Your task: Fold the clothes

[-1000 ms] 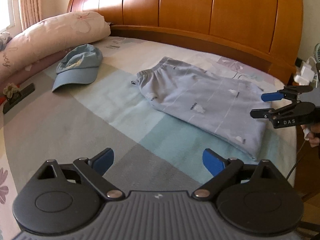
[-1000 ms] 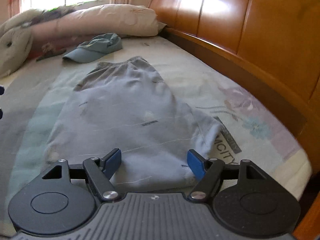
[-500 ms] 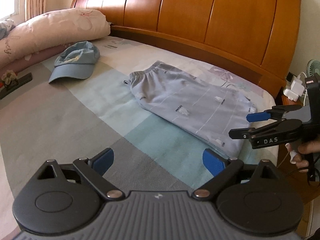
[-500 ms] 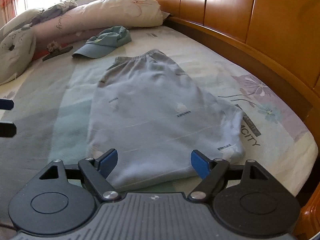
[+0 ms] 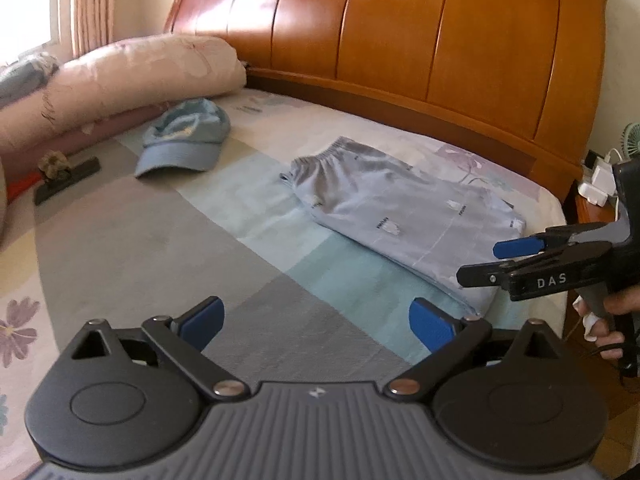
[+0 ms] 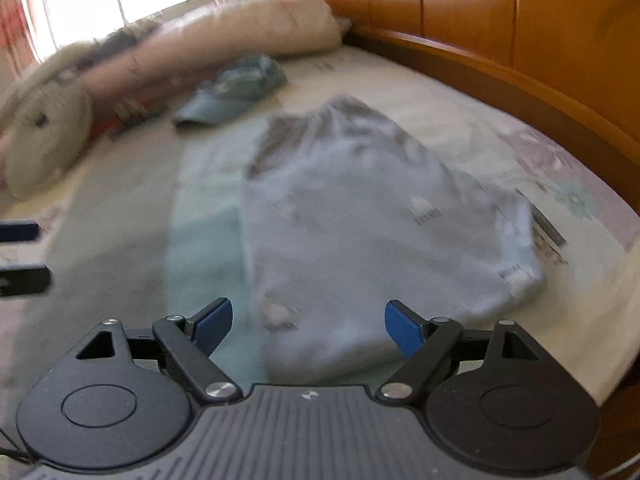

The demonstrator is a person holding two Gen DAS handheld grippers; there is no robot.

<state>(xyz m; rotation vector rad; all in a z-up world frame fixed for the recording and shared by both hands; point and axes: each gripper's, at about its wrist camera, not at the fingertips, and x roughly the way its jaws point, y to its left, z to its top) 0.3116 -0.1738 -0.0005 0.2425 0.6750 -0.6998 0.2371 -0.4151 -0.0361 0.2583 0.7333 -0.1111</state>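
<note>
A light grey-blue garment with small prints lies folded flat on the bed, its elastic waistband toward the pillows. My left gripper hangs open over the bedsheet, short of the garment, with nothing between its blue pads. My right gripper is above the garment's near end, its jaws opening and holding nothing; the cloth lies below them. In the left wrist view that right gripper shows from the side at the garment's right end, held by a hand.
A blue cap lies beyond the garment near rolled bedding. A wooden headboard runs along the far side. A black flat object lies at the left. A nightstand with a charger stands past the bed's right edge.
Both grippers have drawn back from the garment and lifted a little, so more of the bed shows. The right gripper's jaws have spread wider. The garment stays flat on the bed.
</note>
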